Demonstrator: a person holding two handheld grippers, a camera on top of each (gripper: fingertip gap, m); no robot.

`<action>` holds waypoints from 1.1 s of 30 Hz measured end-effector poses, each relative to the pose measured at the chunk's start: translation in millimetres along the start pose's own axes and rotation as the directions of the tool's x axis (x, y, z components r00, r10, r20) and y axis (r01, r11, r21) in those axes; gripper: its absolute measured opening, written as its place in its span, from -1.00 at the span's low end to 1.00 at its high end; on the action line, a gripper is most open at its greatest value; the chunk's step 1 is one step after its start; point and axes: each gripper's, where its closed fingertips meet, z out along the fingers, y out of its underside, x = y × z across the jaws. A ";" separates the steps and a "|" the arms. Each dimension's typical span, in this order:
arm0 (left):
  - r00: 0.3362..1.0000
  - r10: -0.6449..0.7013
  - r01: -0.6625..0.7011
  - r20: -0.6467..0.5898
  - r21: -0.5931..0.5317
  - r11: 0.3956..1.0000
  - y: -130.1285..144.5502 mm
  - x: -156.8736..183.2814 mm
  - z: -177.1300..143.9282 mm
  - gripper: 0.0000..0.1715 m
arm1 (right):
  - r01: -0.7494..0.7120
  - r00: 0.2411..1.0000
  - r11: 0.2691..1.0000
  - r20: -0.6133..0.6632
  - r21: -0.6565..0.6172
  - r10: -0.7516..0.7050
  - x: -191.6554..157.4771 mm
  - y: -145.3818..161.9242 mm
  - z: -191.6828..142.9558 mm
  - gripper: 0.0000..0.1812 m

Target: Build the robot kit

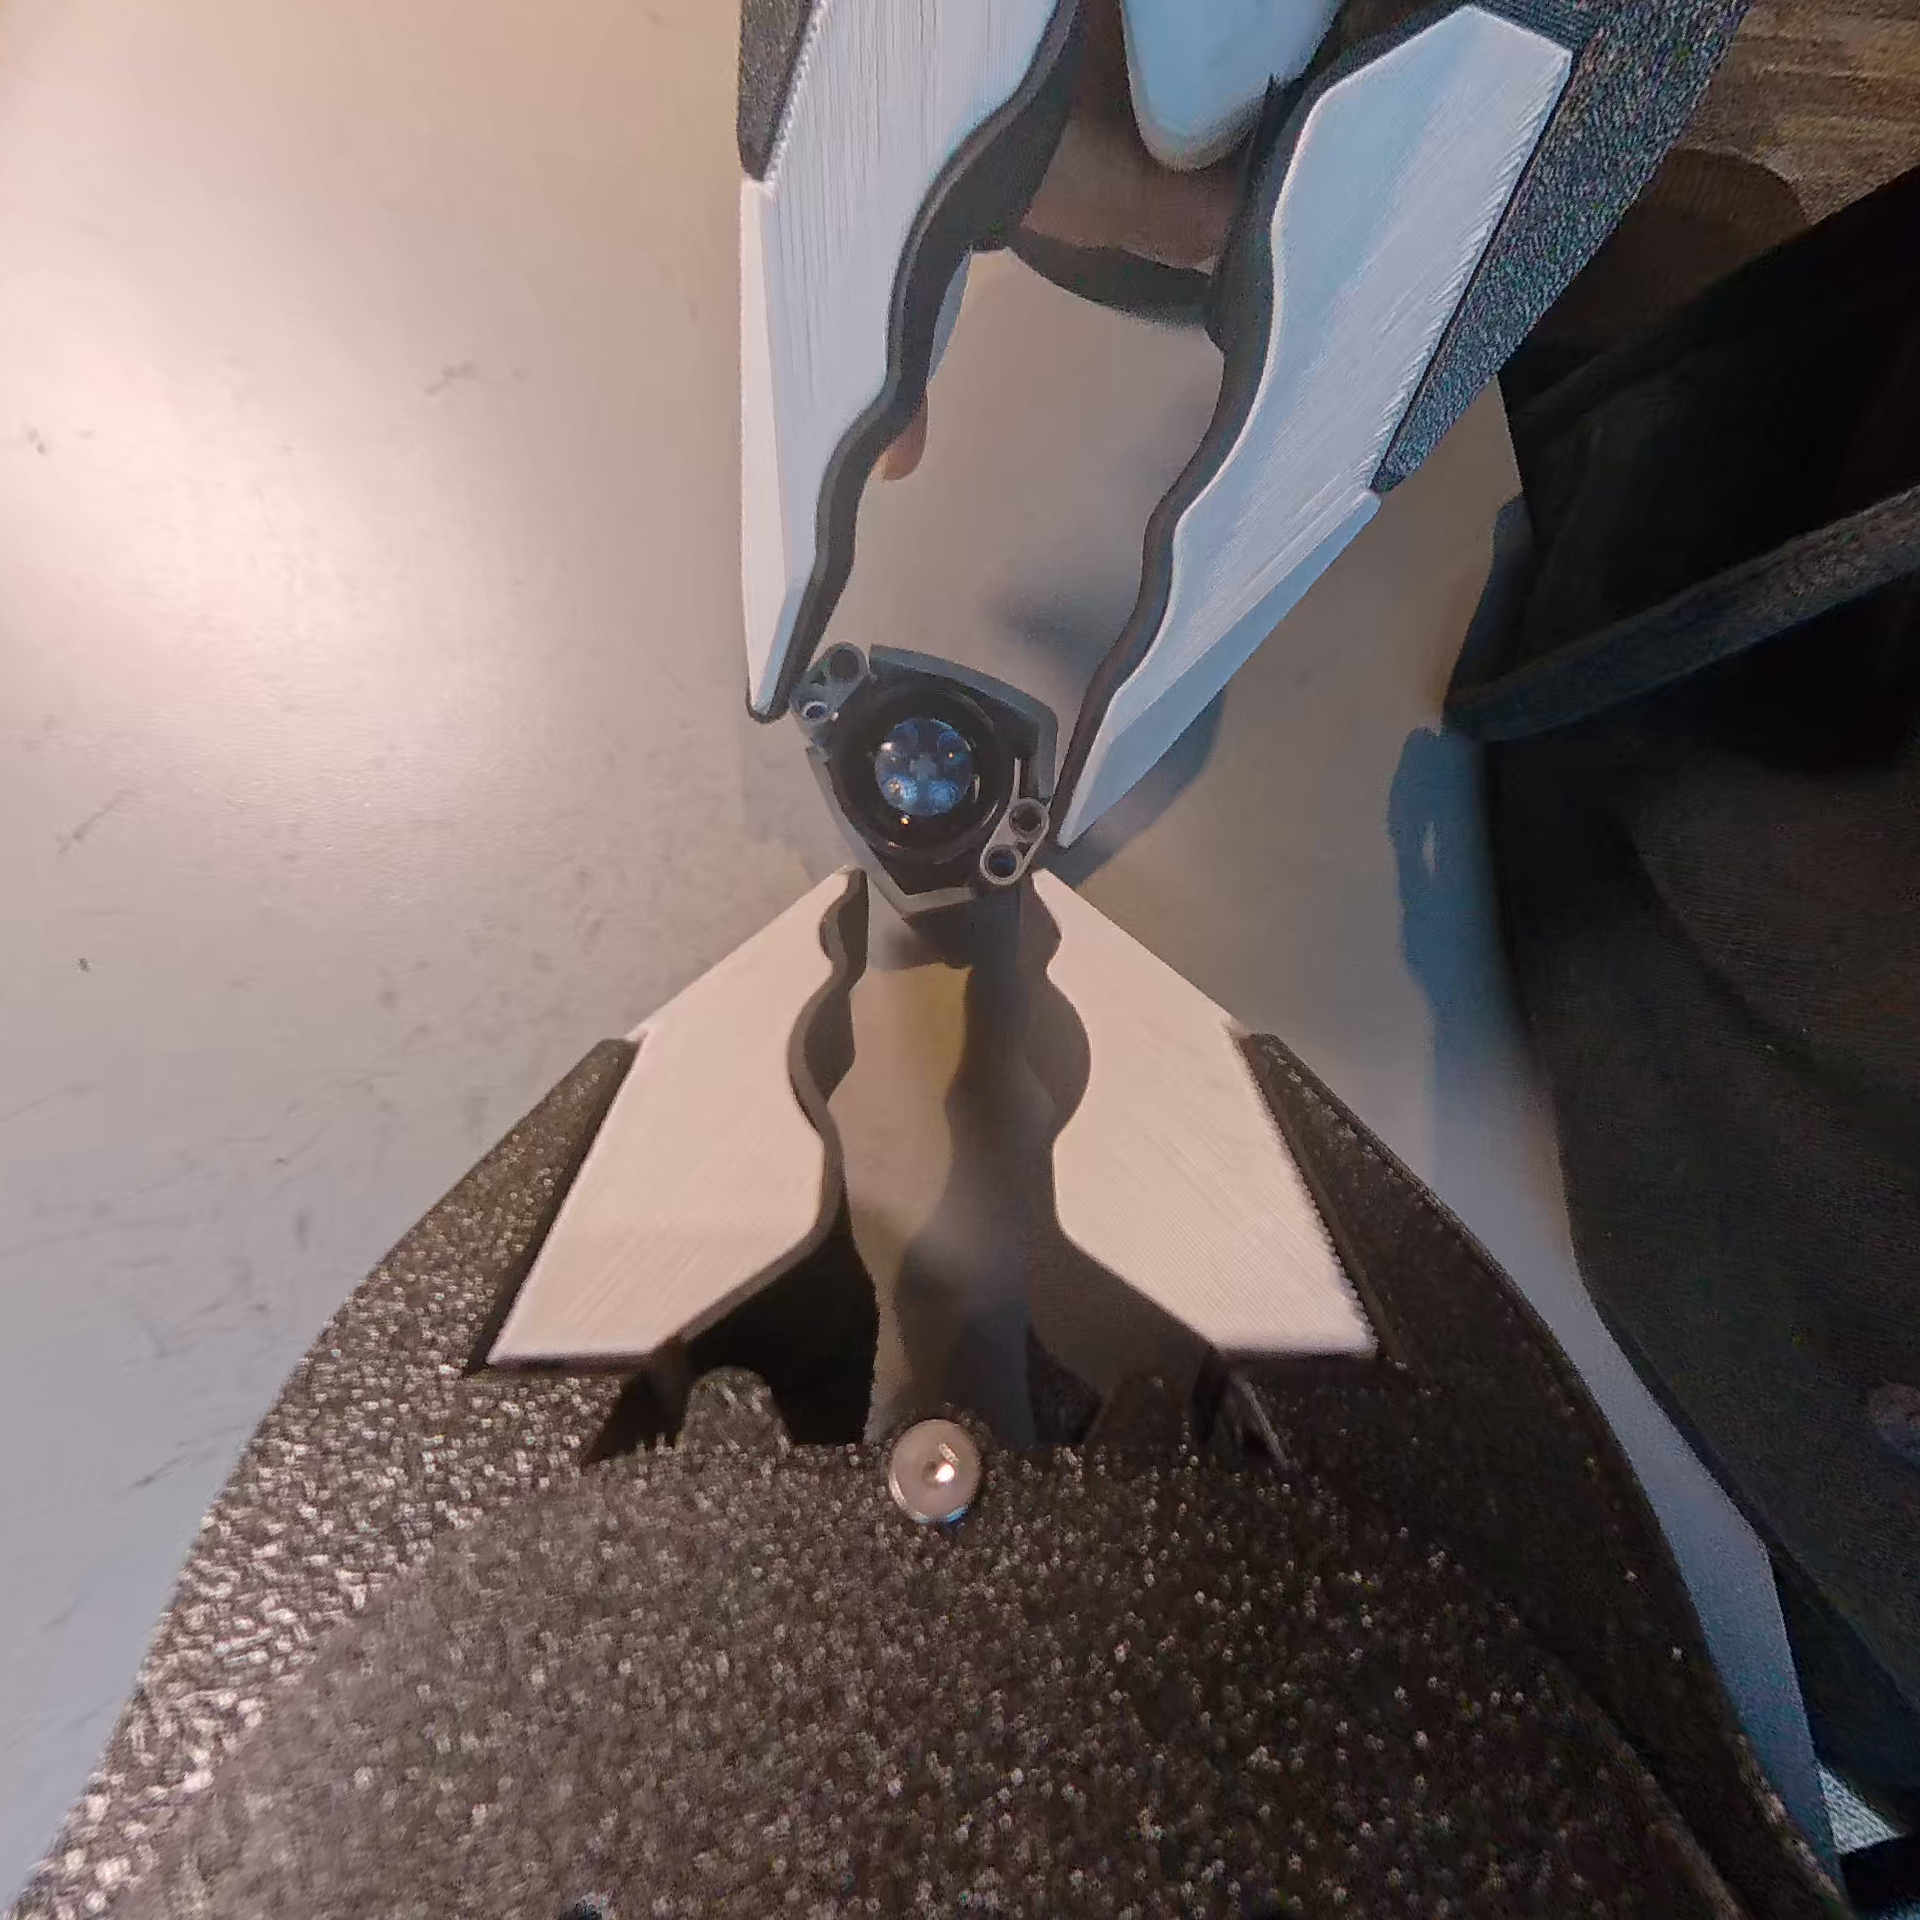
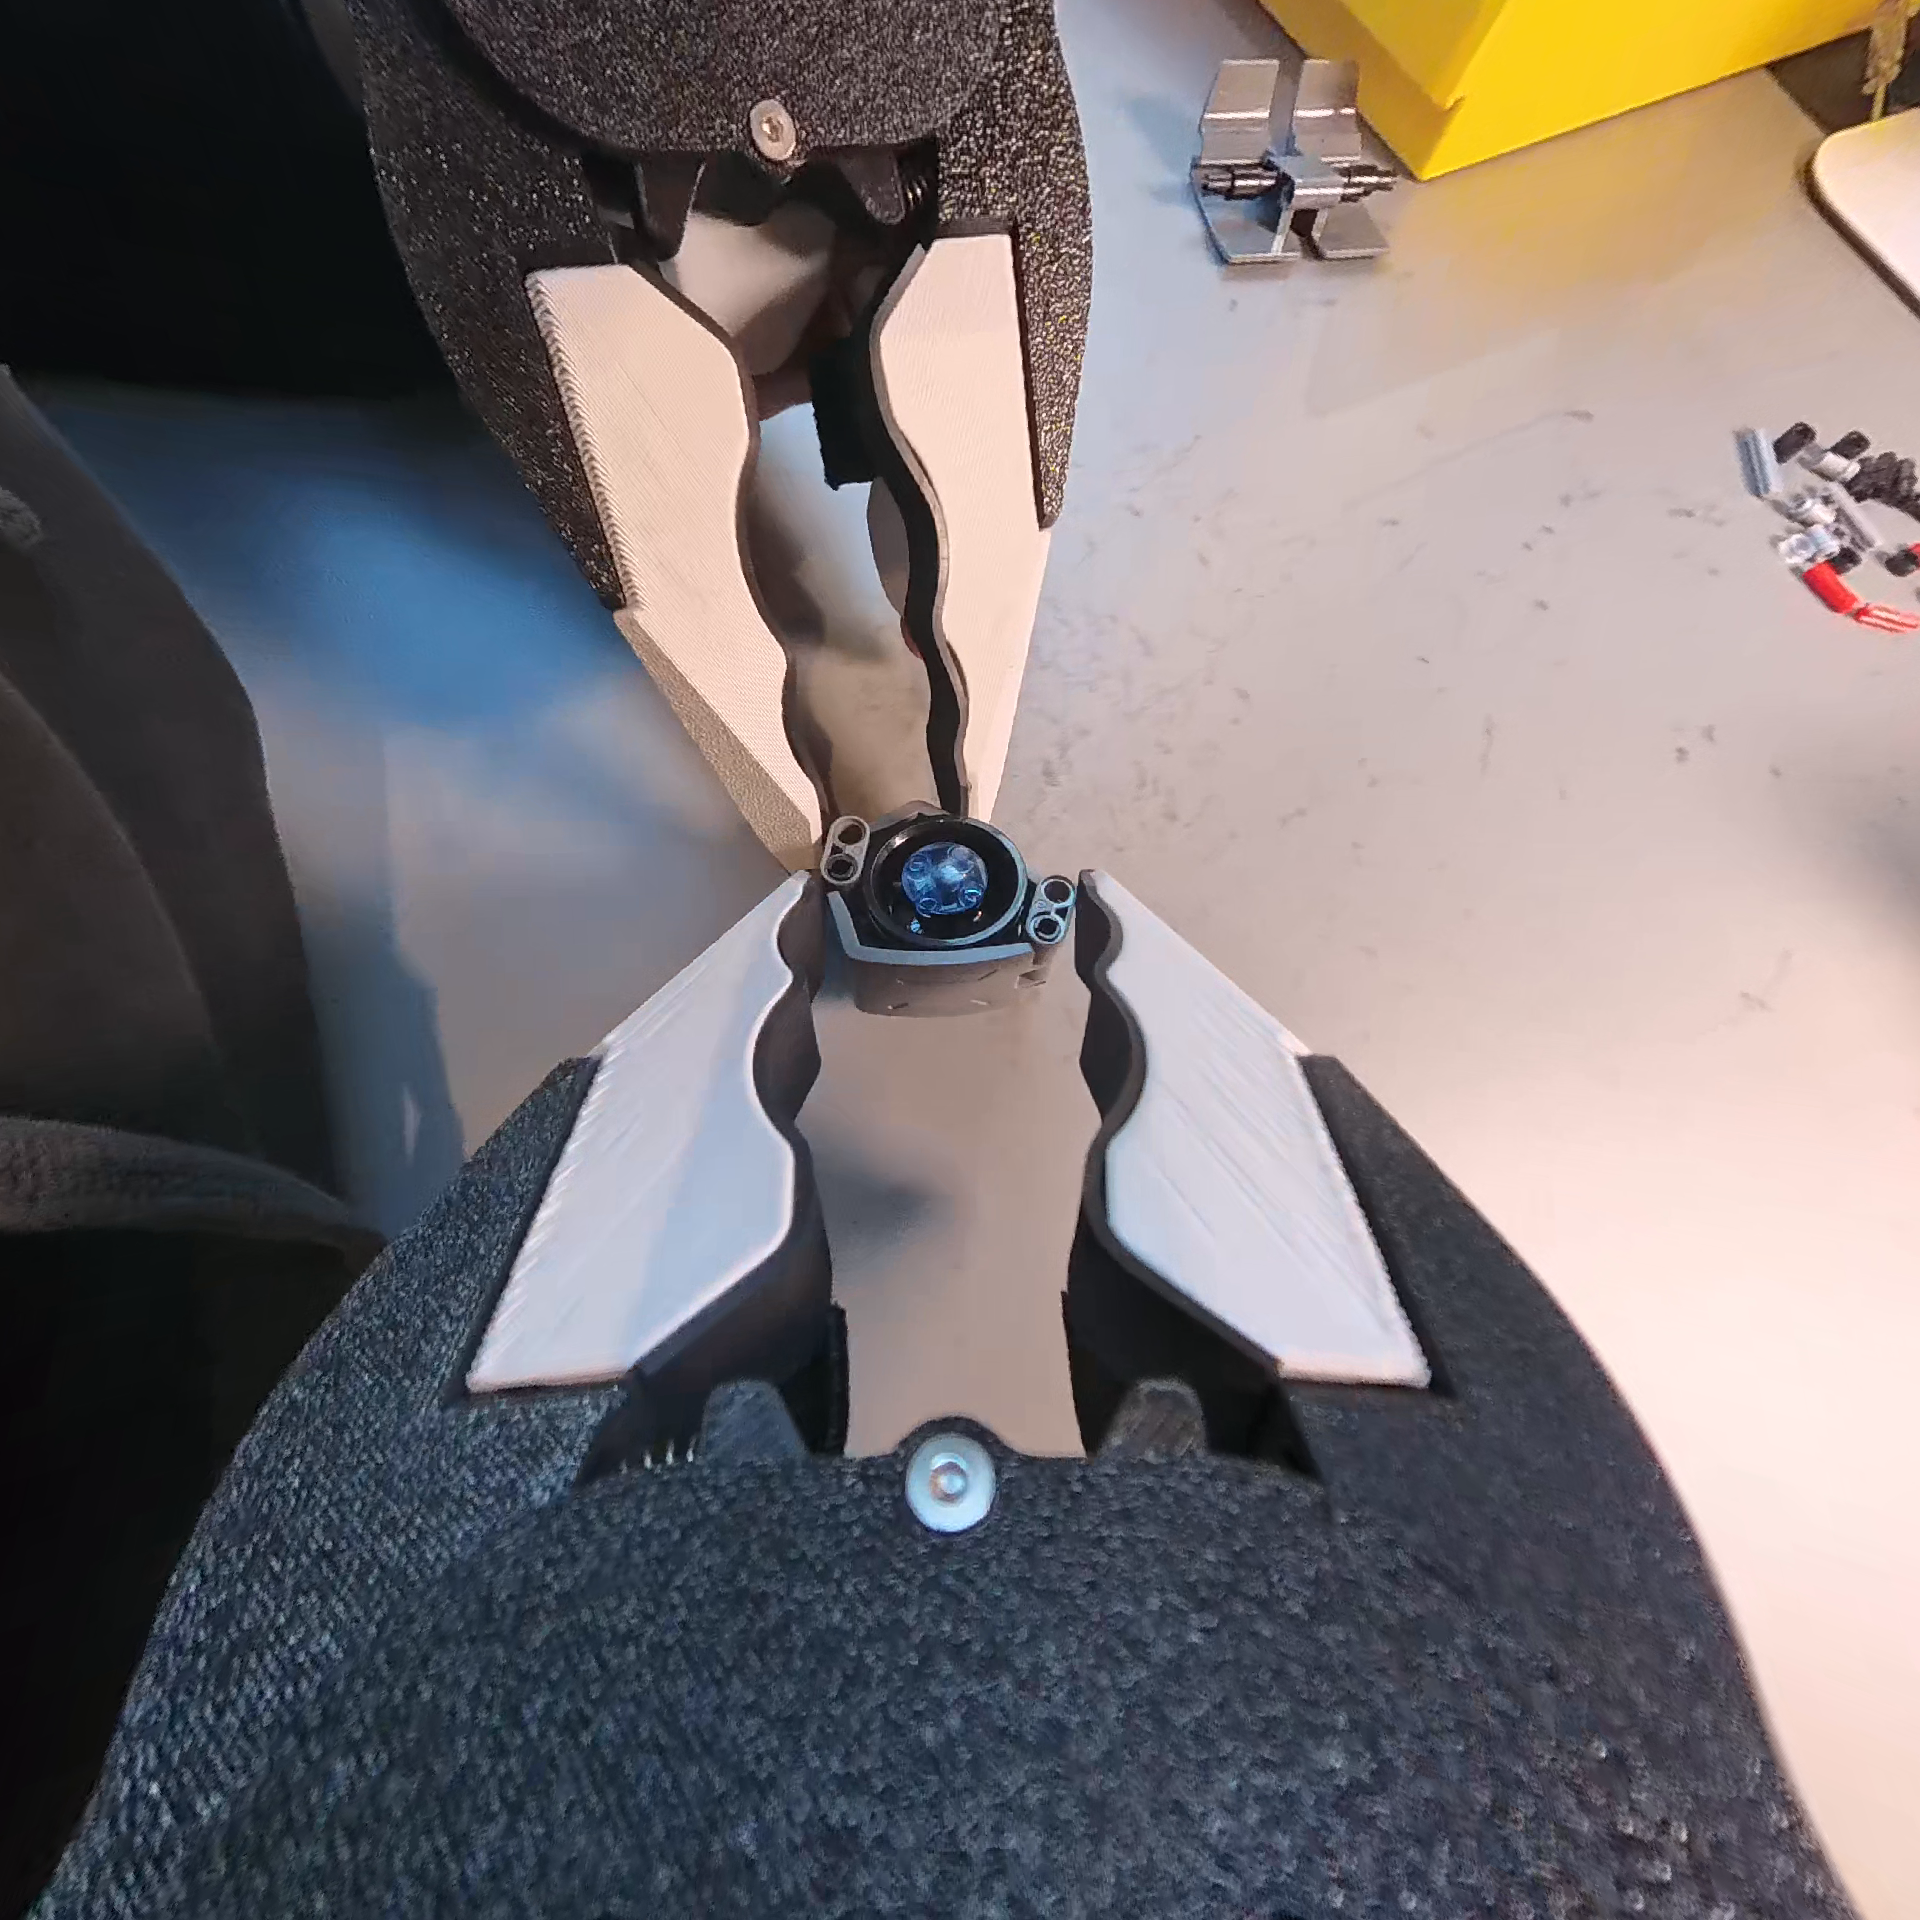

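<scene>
A small grey and black brick assembly (image 1: 925, 774) with a round clear blue piece in its middle sits low over the pale tabletop (image 1: 312, 623). I cannot tell whether it rests on the table. My left gripper (image 1: 945, 878) has its fingertips pressed against the near corner of the assembly. My right gripper (image 2: 943, 883) comes from the opposite side and clasps the assembly (image 2: 940, 894) across its two small lugs. Each gripper also shows in the other's view, the right one (image 1: 920, 769) and the left one (image 2: 888, 816), tip to tip around the assembly.
In the right wrist view a yellow box (image 2: 1558, 73) stands at the far right, with metal clamp parts (image 2: 1288, 156) beside it. A heap of small grey, black and red parts (image 2: 1829, 520) lies at the right edge. Dark cloth (image 2: 104, 831) lies along the left. The grippers are tip to tip, or close to it.
</scene>
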 end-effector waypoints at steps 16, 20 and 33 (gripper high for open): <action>0.936 -0.242 0.275 -0.257 0.102 0.956 -8.4 5.1 -8.7 -0.56 | -0.049 0.998 0.999 0.031 -0.002 0.049 -2.8 4.5 4.2 -0.47; 0.922 -0.283 0.318 -0.264 0.100 0.943 -8.6 3.6 -8.2 -0.60 | -0.040 0.998 0.999 0.041 -0.003 0.040 -2.7 4.5 4.5 -0.48; 0.910 -0.313 0.343 -0.271 0.068 0.937 -7.6 2.8 -7.3 -0.60 | -0.043 0.996 0.999 0.075 -0.009 0.043 -2.1 5.4 5.5 -0.48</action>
